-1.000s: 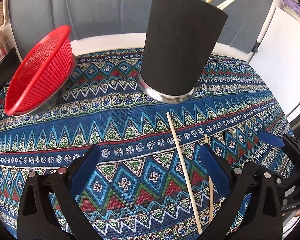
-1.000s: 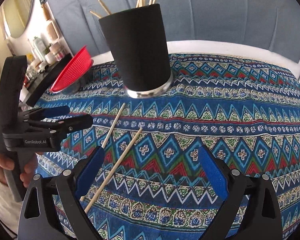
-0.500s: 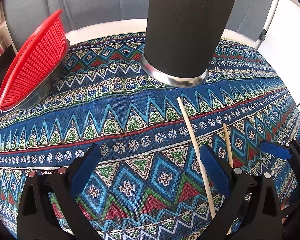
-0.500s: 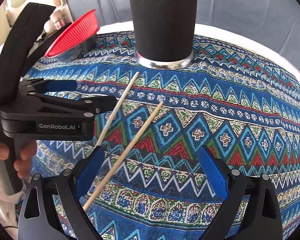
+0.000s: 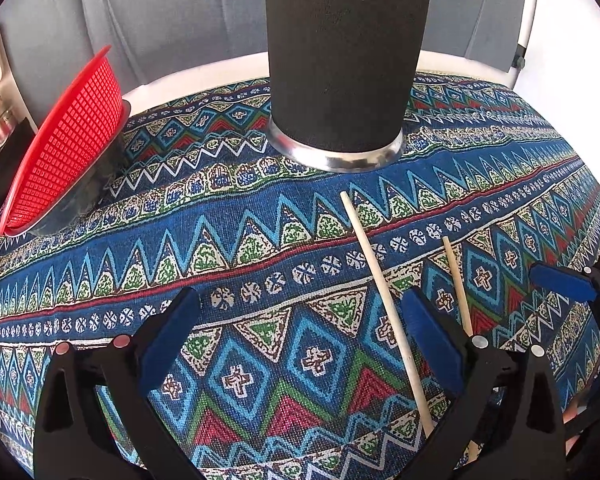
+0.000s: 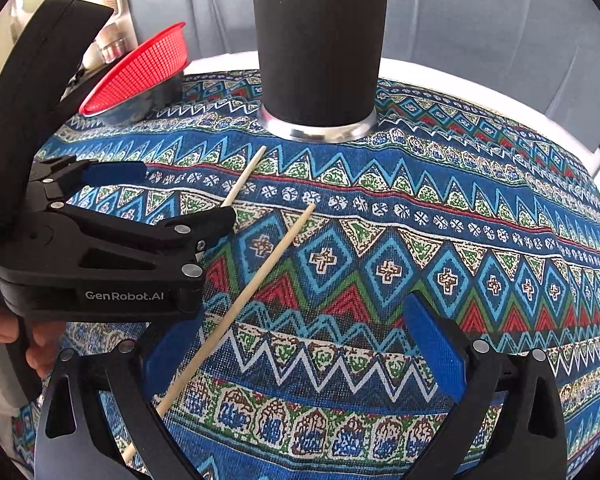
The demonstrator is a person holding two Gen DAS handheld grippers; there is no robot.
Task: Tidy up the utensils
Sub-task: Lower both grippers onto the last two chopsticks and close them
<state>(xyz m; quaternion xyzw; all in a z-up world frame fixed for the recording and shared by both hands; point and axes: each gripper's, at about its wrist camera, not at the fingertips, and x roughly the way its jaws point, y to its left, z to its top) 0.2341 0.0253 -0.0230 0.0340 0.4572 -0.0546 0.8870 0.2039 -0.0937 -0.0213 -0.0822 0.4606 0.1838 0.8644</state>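
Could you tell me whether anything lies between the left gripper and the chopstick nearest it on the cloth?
Nothing visible does. The left gripper is open just above the patterned cloth, and the near chopstick lies bare beside its right finger.

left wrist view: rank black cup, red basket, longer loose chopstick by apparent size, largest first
1. black cup, fills the top centre, its top cut off by the frame.
2. red basket, tilted at the left edge, partly cropped.
3. longer chopstick, long but thin.
Fisheye and nearness skew this, so true sizes stay unsure.
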